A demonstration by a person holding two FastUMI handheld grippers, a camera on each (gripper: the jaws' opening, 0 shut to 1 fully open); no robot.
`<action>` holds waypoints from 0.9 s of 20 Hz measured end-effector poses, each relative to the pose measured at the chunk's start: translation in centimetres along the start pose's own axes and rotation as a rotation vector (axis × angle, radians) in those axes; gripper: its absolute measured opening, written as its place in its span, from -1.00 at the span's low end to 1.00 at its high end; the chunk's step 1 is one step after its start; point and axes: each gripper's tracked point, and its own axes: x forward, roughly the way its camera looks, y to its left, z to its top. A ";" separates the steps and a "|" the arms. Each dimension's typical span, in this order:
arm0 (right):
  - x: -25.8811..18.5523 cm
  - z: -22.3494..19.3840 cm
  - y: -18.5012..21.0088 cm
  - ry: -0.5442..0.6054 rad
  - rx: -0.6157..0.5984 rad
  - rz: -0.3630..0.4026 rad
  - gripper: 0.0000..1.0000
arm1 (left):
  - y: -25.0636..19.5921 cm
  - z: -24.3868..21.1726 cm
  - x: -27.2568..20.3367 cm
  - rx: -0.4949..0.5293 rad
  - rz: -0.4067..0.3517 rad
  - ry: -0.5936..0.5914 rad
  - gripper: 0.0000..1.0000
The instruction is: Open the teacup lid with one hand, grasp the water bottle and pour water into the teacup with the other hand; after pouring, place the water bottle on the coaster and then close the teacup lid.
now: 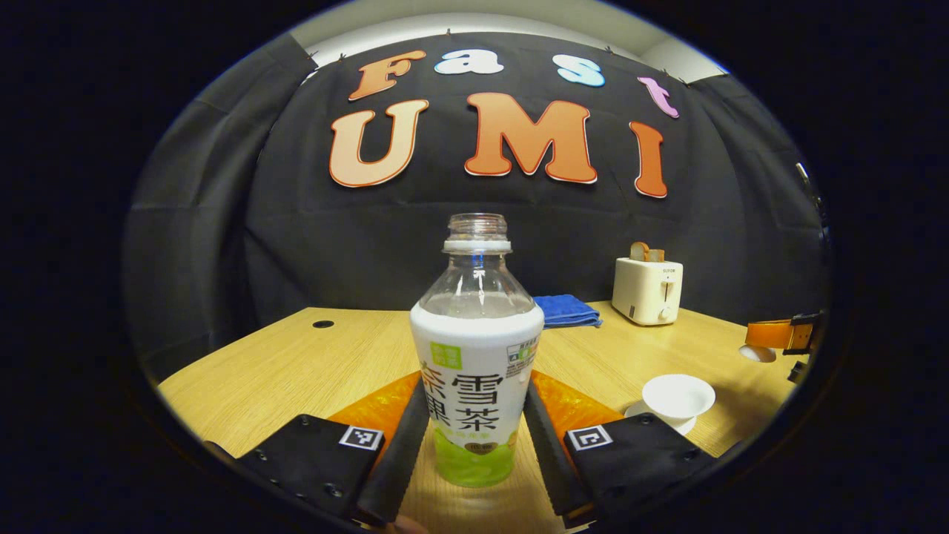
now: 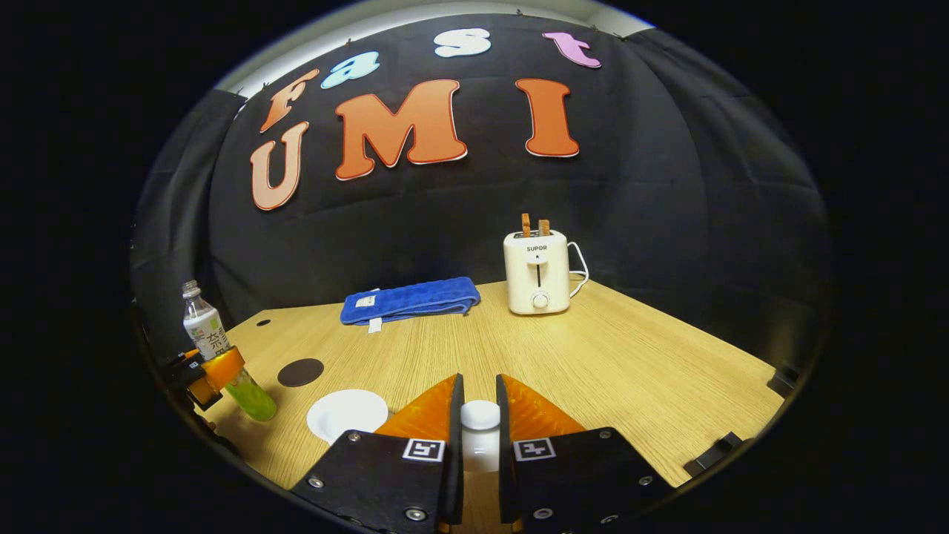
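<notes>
My left gripper (image 1: 476, 404) is shut on the water bottle (image 1: 476, 371), which is clear, has a white and green label, holds some water and has no cap. In the right gripper view the water bottle (image 2: 202, 324) leans at the far left with the left gripper (image 2: 211, 374) around it. The white teacup (image 1: 678, 395) stands open on its saucer to the bottle's right. My right gripper (image 2: 479, 393) is shut on the white teacup lid (image 2: 480, 417), held apart from the teacup (image 2: 347, 414). A dark round coaster (image 2: 300, 372) lies just beyond the cup.
A folded blue towel (image 2: 410, 298) lies at the back of the wooden table (image 2: 630, 371). A cream toaster (image 2: 537, 271) with two slices in it stands to the towel's right. The other gripper (image 1: 782, 334) shows at the right edge of the left gripper view.
</notes>
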 end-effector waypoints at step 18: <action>-1.0 -0.1 -2.1 -0.006 0.051 -0.023 -0.61 | -0.2 4.0 -0.5 0.098 0.017 -0.058 0.41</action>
